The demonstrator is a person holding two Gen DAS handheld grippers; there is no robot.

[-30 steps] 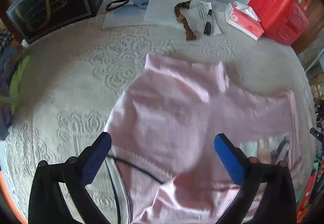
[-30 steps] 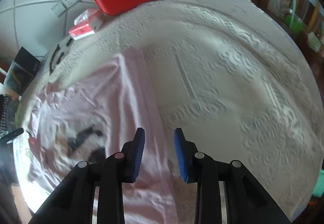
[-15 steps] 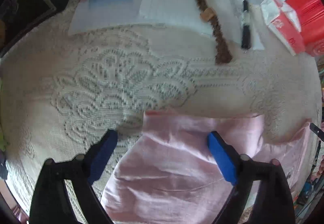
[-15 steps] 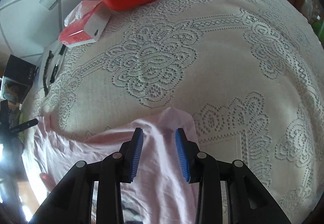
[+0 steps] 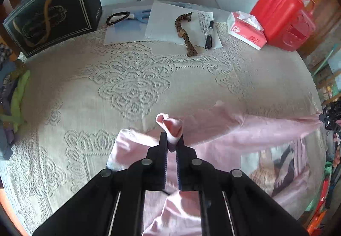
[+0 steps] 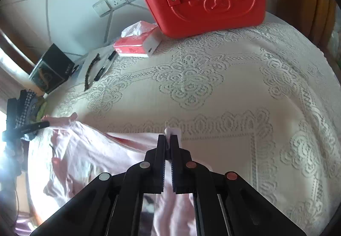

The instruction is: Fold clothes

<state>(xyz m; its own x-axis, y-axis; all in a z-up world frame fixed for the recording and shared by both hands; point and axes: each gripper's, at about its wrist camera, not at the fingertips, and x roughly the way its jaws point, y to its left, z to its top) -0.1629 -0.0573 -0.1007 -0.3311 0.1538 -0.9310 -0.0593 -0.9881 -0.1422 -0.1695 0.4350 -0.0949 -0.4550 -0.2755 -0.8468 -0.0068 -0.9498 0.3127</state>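
A pink shirt (image 5: 245, 135) with a printed picture lies on the lace-covered table, at the near edge. My left gripper (image 5: 171, 140) is shut on a bunched fold of its far edge, which sticks up between the fingers. My right gripper (image 6: 169, 140) is shut on another corner of the same pink shirt (image 6: 89, 155); a small white tip of cloth pokes out above the fingers. The shirt's far edge is stretched between the two grippers and lifted a little off the cloth. The left gripper also shows at the left edge of the right wrist view (image 6: 32, 127).
At the back stand a dark box (image 5: 53, 16), papers with a brown braided cord (image 5: 184, 33), a pen (image 5: 208, 35) and scissors, a tissue pack (image 5: 245, 30) and a red case (image 5: 281, 16). A pile of clothes (image 5: 12, 95) lies at the left edge. The lace tablecloth (image 5: 132, 86) spreads ahead.
Both grippers went from open over the shirt's far edge to shut on it. The edge is now pinched and raised at two points.
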